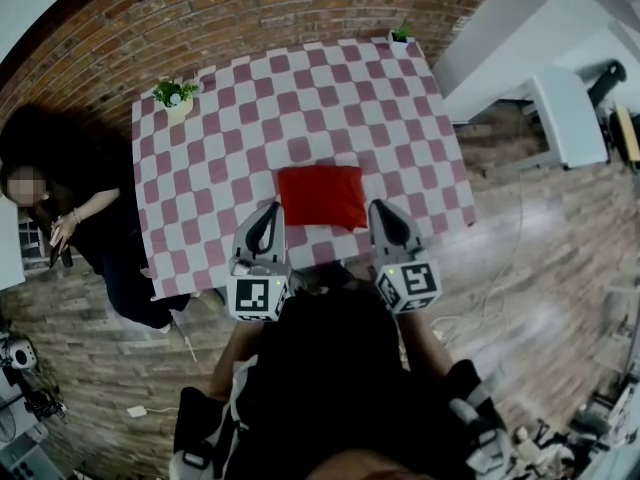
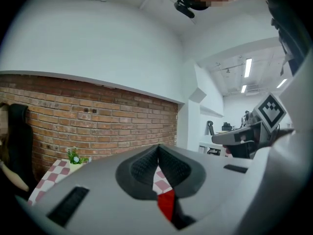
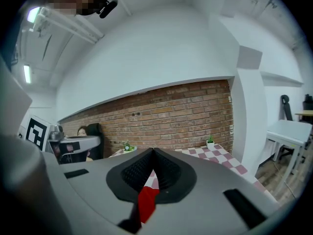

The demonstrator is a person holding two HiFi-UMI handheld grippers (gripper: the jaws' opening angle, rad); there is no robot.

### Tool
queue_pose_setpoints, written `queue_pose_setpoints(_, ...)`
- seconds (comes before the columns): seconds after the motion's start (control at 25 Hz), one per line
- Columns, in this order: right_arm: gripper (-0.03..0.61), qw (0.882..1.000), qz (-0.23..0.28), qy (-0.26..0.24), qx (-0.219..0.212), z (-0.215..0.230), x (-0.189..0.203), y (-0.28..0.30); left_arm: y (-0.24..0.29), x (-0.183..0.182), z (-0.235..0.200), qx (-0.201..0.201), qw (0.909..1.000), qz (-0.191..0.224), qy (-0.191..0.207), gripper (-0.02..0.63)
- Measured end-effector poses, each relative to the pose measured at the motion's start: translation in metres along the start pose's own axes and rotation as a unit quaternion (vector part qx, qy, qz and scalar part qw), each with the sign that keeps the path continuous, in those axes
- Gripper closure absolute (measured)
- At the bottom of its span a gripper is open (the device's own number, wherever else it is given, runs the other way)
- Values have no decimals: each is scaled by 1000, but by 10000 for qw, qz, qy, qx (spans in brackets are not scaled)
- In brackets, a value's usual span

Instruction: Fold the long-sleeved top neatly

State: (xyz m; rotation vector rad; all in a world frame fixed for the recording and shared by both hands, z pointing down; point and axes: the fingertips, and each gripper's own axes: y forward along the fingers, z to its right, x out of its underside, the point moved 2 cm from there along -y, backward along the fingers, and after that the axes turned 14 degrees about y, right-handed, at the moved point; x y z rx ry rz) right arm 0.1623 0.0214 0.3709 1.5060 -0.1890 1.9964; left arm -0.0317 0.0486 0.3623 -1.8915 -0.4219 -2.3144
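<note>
The red long-sleeved top (image 1: 322, 196) lies folded into a compact rectangle on the red-and-white checked table (image 1: 220, 138), near its front edge. My left gripper (image 1: 271, 209) hovers just left of the top's near corner and my right gripper (image 1: 379, 208) just right of it, both above the table. Each has its jaws shut with nothing between them. In the left gripper view the left gripper (image 2: 158, 149) points at the brick wall, with a strip of the red top (image 2: 167, 204) showing below the jaws. The right gripper (image 3: 153, 152) view shows the same red top (image 3: 146, 202).
A potted plant (image 1: 175, 96) stands at the table's far left corner and a smaller plant (image 1: 400, 35) at the far right. A person (image 1: 70, 223) sits left of the table. A white table (image 1: 560, 108) stands to the right; a brick wall runs behind.
</note>
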Motion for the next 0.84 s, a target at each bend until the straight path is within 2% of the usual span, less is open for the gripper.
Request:
queue_pose_setpoints(0.16,569,10000,12,-11,-7,-2,-1,1,0,-1,0,-15,10000,-30,-89,606)
queue_pose_setpoints(0.84,569,10000,71,-32,32,0,-1,-4,0,3,6,39,10000,-45,33,606)
